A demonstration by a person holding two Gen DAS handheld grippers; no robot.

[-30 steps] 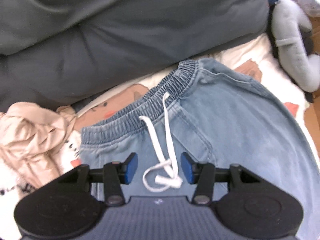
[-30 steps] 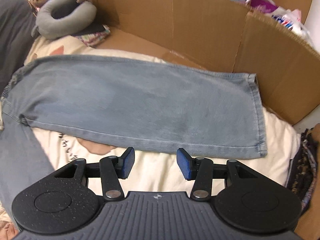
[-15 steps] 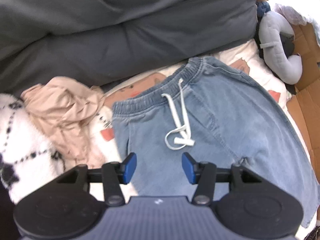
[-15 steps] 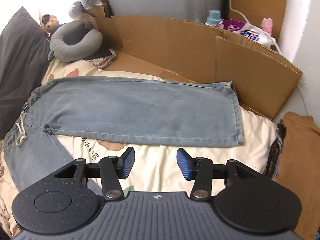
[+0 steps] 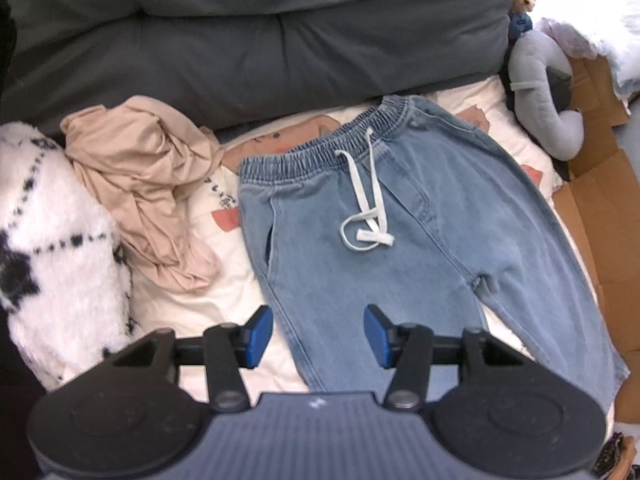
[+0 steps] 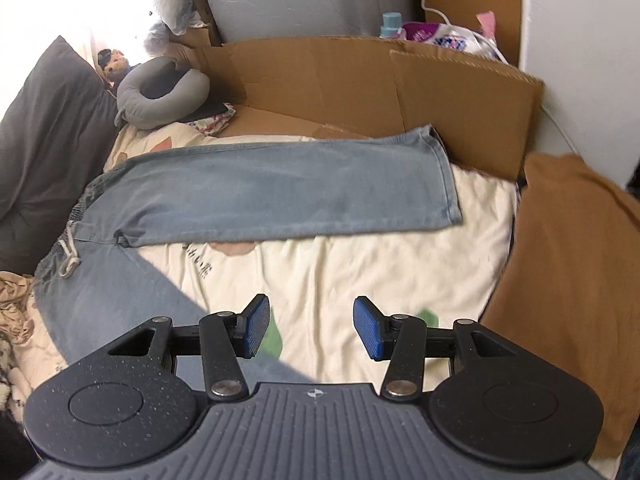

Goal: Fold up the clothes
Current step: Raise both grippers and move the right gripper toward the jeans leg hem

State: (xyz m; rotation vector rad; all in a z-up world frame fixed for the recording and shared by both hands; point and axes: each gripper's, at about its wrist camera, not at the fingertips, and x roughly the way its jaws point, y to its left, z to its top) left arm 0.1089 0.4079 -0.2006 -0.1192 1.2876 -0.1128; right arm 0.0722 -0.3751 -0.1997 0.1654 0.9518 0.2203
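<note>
Jeans [image 5: 420, 216] lie spread flat on the bed [image 6: 360, 264]; we hold both grippers' jaws apart and empty, and should pinch one leg's hem [image 6: 448, 172] squarely.

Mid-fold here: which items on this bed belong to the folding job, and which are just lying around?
Job:
- blue jeans, spread flat, legs apart
- crumpled beige garment, still unfolded
- left gripper and right gripper, fingers apart, holding nothing

Lying about:
- grey neck pillow
- cardboard sheets
- dark grey cushion
- fluffy white-and-black throw
- brown cloth
</note>
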